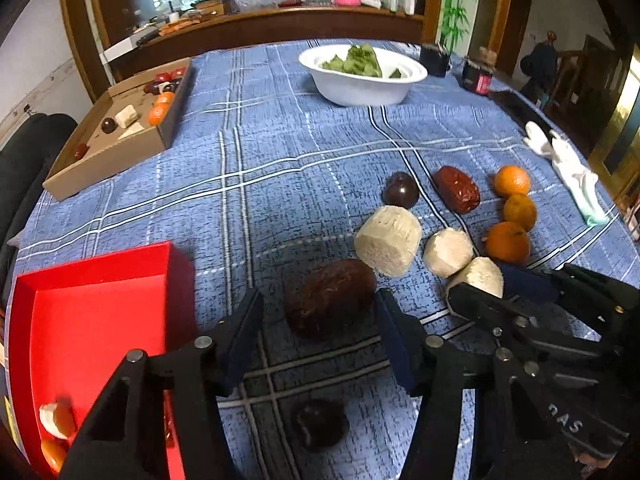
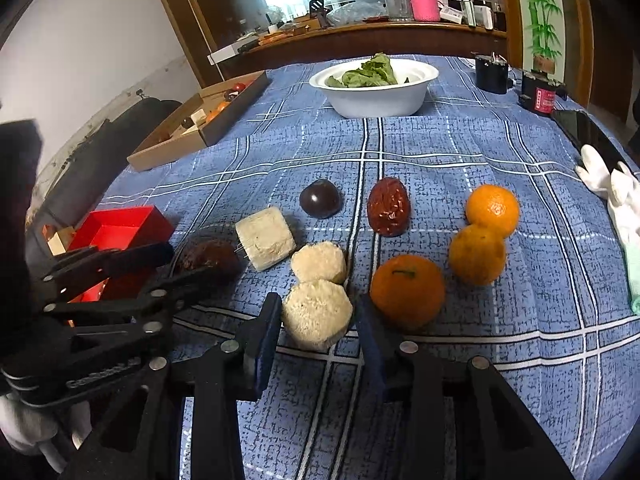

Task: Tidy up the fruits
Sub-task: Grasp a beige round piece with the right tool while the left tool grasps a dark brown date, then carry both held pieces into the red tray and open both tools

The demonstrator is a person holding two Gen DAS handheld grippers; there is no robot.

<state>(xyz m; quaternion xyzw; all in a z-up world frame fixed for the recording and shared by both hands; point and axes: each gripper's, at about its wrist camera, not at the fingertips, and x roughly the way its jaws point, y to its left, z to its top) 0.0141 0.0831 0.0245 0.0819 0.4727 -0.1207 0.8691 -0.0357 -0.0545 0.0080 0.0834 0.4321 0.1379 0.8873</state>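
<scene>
In the left wrist view my left gripper [image 1: 318, 308] is open around a dark brown date [image 1: 328, 298] lying on the blue checked cloth. Its right pad is at the date and a gap shows on the left. A red box [image 1: 100, 288] holding an orange and a white piece stands just left of it. My right gripper [image 2: 316, 314] is shut on the nearest white chunk [image 2: 316, 320], which rests on the cloth. Two more white chunks [image 2: 264, 238], a dark plum [image 2: 320, 198], a red date [image 2: 388, 206] and three oranges [image 2: 476, 254] lie beyond.
Another dark round fruit [image 1: 320, 424] lies under my left gripper. At the far left stands a cardboard box [image 2: 172, 148] with fruit. A white bowl [image 2: 376, 102] of greens sits at the back. Two dark jars [image 2: 492, 72], a phone [image 2: 588, 132] and white gloves [image 2: 616, 192] lie right.
</scene>
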